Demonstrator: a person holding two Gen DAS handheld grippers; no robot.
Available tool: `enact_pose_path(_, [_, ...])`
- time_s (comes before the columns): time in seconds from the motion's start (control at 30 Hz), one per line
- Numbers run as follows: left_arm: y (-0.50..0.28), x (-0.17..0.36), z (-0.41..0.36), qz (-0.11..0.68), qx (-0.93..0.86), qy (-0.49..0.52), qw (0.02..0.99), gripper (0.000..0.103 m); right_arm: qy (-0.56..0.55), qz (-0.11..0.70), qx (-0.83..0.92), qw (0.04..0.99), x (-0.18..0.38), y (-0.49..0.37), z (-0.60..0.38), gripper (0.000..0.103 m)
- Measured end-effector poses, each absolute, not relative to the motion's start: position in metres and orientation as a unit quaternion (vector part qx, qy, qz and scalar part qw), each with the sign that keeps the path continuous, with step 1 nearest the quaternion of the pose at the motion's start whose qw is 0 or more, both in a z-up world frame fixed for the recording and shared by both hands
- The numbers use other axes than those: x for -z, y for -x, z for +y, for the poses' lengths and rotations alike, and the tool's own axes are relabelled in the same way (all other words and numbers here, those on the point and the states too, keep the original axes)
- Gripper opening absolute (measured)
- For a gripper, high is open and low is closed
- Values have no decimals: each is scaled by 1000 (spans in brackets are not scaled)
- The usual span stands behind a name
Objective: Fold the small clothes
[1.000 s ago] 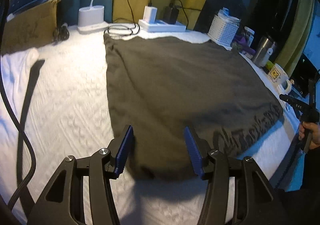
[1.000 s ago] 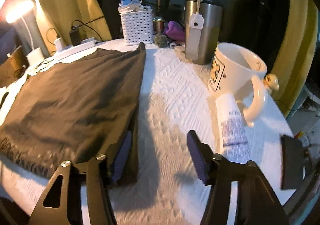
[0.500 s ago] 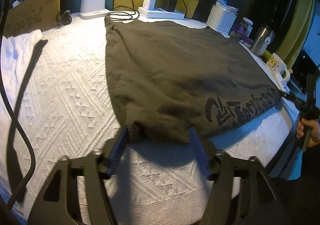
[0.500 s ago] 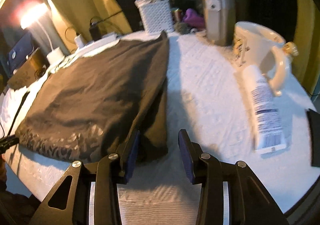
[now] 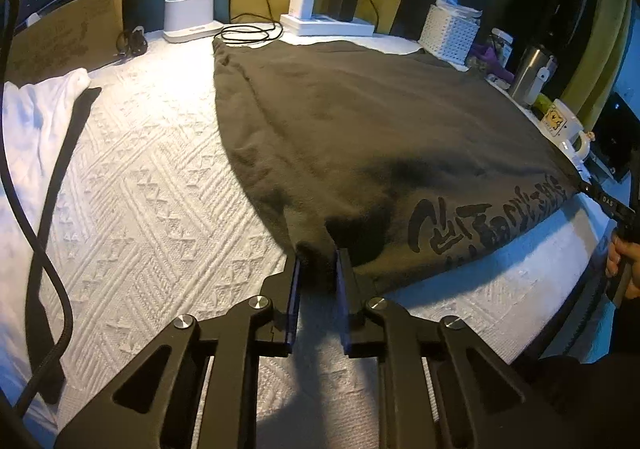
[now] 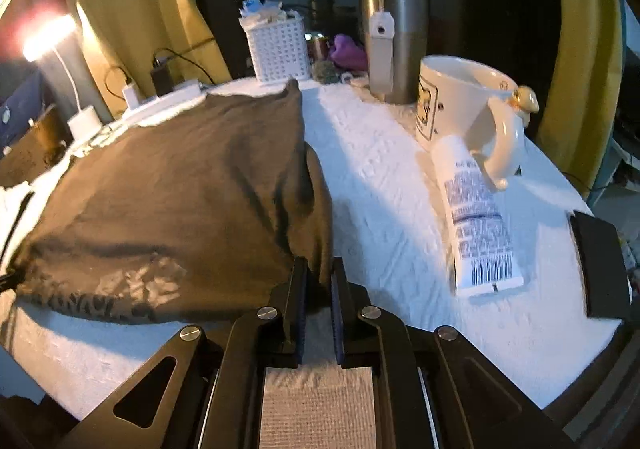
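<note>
A dark olive garment point(image 5: 360, 137) with black lettering along its near hem lies spread flat on a white textured cloth point(image 5: 152, 185). My left gripper point(image 5: 317, 269) is shut on the garment's near left corner. My right gripper point(image 6: 319, 273) is shut on the garment's near right corner point(image 6: 316, 233); the garment point(image 6: 180, 185) spreads away to the left in that view. The right gripper also shows at the right edge of the left wrist view point(image 5: 608, 205), at the hem's end.
A white mug point(image 6: 464, 109), a white tube point(image 6: 476, 217), a steel tumbler point(image 6: 396, 45) and a black object point(image 6: 600, 265) sit right of the garment. A white basket point(image 6: 280, 45), power strip point(image 5: 328, 23), lamp base point(image 5: 188, 17) and cables line the back. White fabric point(image 5: 32, 121) lies left.
Both grippers have closed from open onto the garment's two near corners. The garment's near hem has bunched slightly at each pinch.
</note>
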State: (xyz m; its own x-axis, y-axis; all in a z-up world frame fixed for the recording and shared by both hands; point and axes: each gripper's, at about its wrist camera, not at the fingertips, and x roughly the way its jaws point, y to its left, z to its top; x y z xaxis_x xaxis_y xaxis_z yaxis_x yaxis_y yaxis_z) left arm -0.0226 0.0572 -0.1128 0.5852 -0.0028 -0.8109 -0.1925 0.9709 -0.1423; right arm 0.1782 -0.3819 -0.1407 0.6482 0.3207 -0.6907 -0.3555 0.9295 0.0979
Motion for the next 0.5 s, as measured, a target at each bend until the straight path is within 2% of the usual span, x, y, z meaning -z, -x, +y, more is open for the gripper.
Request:
enact_pose_path(0.23, [33, 109, 62, 465, -81, 94, 877, 15, 43, 372, -153, 914, 146, -174, -378, 10])
enact_pose_path(0.3, [37, 109, 67, 466, -102, 84, 875, 19, 50, 371, -151, 915, 147, -174, -377, 11])
enact_pose_path(0.37, [41, 114, 80, 477, -139, 76, 865, 19, 66, 366, -132, 919, 146, -173, -376, 25])
enact_pose_path(0.43, [46, 113, 88, 472, -144, 89, 865, 19, 67, 362, -106, 924, 147, -173, -382, 53])
enact_pose_path(0.5, [49, 106, 90, 461, -143, 93, 871, 19, 52, 367, -102, 923, 148, -174, -390, 59])
